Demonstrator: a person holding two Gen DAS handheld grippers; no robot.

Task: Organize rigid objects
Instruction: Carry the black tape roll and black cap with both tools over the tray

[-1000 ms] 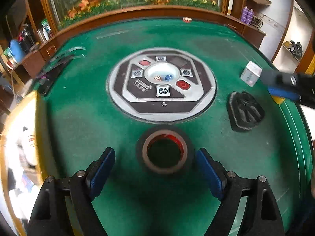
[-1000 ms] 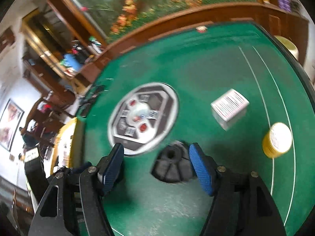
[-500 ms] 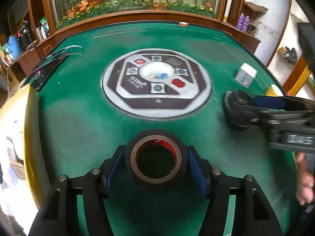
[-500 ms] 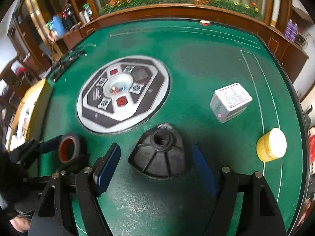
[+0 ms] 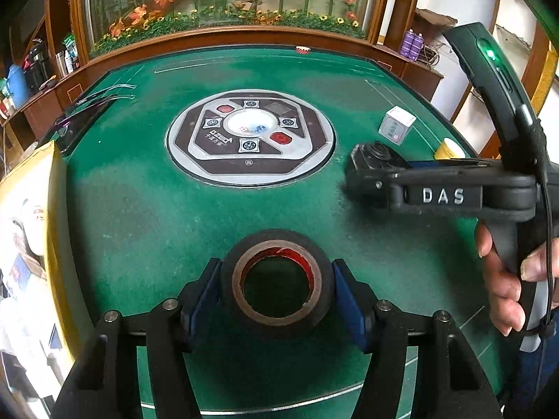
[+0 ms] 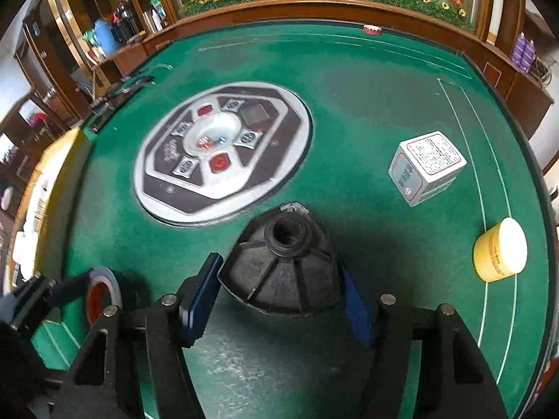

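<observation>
— What has your left claw (image 5: pixel 276 300) got?

— My blue pads sit tight on both sides of the black tape roll (image 5: pixel 276 282), which lies flat on the green felt table (image 5: pixel 139 216), near my edge of it.

— And the right one?

— My right claw (image 6: pixel 279 300) is closing round the black ribbed plastic base (image 6: pixel 284 269) — the left pad touches its rim; the right one I cannot tell. That base stands just below the round control panel (image 6: pixel 223 153).

— Anything else out there?

— A white carton (image 6: pixel 426 167) to the right — and a yellow jar (image 6: pixel 499 249) beyond it, near the table's rim.
</observation>
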